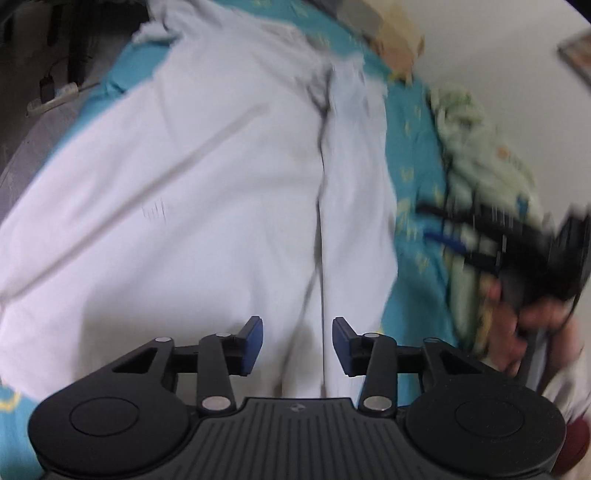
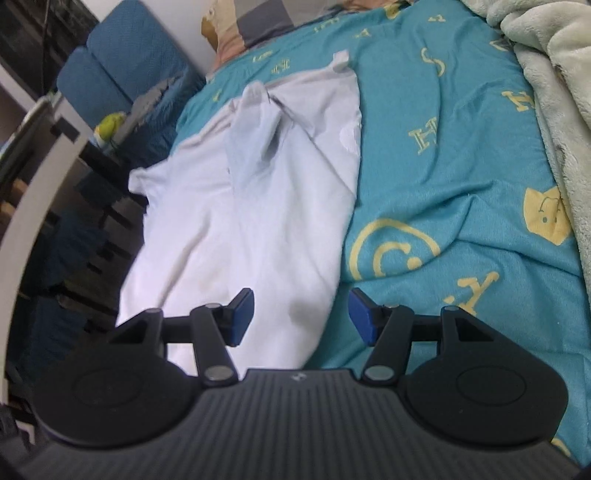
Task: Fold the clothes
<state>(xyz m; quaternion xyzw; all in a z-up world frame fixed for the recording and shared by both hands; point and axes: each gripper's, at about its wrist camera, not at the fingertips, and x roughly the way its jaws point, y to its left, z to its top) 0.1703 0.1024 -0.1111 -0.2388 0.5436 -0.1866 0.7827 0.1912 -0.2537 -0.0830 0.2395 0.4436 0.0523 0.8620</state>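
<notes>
Teal cotton bedsheet (image 2: 461,177) with yellow letters and smiley prints covers the bed, wrinkled, fills most of the right wrist view. White cotton garment (image 2: 266,192) lies spread on the sheet, long axis running away from both cameras; left part of it reaches the bed edge. One side panel is folded over lengthwise, giving a long seam line down the middle in the left wrist view (image 1: 221,192). At the far end the collar area is bunched, with a small flap sticking up.

Pale green fleece blanket (image 2: 546,74) heaped along the right side of the sheet, apart from the garment. Blue upholstered chair (image 2: 122,62) beyond the bed edge on the left, far end. Tan pillow (image 2: 225,33) at the head of the bed, partly hidden.

Left gripper (image 1: 297,341): blue-padded fingers spread, nothing between them, over the near end of the garment; contact with cloth cannot be told. Right gripper (image 2: 301,315): fingers spread wide, empty, straddling the garment's near right edge, left pad over white cloth, right pad over teal sheet. In the left wrist view the right gripper is a motion-blurred black shape (image 1: 517,243) with a hand (image 1: 524,325) around it, to the right of the garment.
</notes>
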